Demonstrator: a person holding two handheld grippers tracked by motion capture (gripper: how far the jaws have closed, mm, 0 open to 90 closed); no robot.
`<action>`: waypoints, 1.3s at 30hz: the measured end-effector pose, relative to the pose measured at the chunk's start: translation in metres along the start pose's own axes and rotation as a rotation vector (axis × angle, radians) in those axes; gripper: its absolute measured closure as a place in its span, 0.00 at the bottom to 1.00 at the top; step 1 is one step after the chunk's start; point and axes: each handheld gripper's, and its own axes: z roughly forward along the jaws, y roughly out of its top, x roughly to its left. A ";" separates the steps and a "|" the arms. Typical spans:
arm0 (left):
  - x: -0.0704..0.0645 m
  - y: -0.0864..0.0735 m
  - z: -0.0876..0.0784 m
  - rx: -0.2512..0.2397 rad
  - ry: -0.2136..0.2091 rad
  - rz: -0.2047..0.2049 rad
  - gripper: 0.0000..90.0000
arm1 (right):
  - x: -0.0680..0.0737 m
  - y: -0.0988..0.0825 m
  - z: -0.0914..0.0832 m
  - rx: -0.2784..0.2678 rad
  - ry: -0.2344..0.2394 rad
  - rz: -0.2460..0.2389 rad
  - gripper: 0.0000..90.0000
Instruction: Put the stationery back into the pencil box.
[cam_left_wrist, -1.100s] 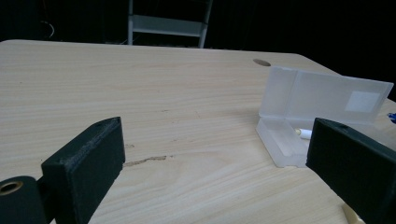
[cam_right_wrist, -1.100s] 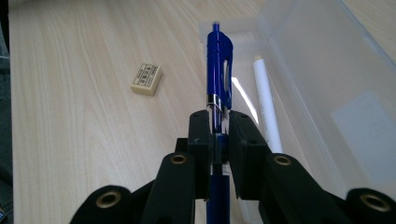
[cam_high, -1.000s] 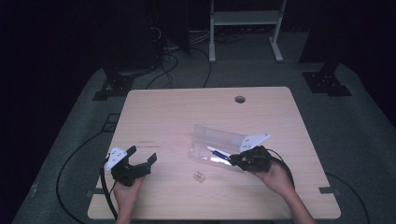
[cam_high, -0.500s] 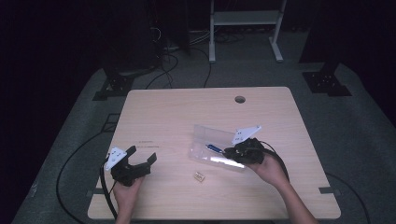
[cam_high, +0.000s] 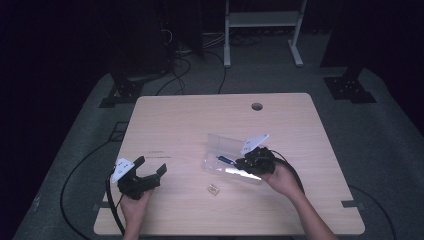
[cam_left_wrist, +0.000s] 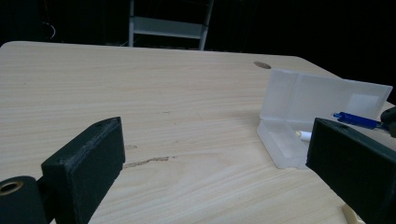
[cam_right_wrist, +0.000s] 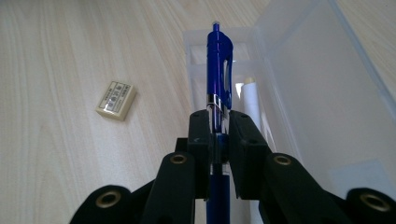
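Note:
An open clear plastic pencil case (cam_high: 223, 149) lies right of the table's middle, lid raised toward the back. My right gripper (cam_high: 244, 162) is shut on a blue pen (cam_high: 225, 160), whose clip end points left over the case's tray. In the right gripper view the pen (cam_right_wrist: 218, 60) runs straight out from between the pads (cam_right_wrist: 201, 130), above the case (cam_right_wrist: 303, 84), where a white stick (cam_right_wrist: 250, 100) lies in the tray. My left gripper (cam_high: 149, 167) rests open at the front left with nothing between its jaws; its own view shows the case (cam_left_wrist: 299, 98) and the pen (cam_left_wrist: 357, 120) ahead.
A small cream eraser (cam_high: 214, 189) lies on the wooden table (cam_high: 190, 120) in front of the case, also visible as the eraser (cam_right_wrist: 116, 100) left of the pen. A cable hole (cam_high: 257, 106) sits near the back edge. Dark floor, cables and a white rack surround the table.
My right gripper has moved left with the blue pen, bringing it over the case's tray. The left gripper has stayed where it was.

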 end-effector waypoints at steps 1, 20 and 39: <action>0.000 0.000 0.000 -0.001 0.000 0.000 0.04 | -0.001 0.000 0.001 0.004 -0.002 0.001 0.88; 0.000 0.000 0.000 0.000 0.000 0.000 0.04 | -0.015 -0.010 0.025 0.075 0.013 0.024 0.88; 0.001 0.000 0.000 -0.002 0.002 0.002 0.04 | -0.016 -0.014 0.037 0.101 0.026 0.042 0.88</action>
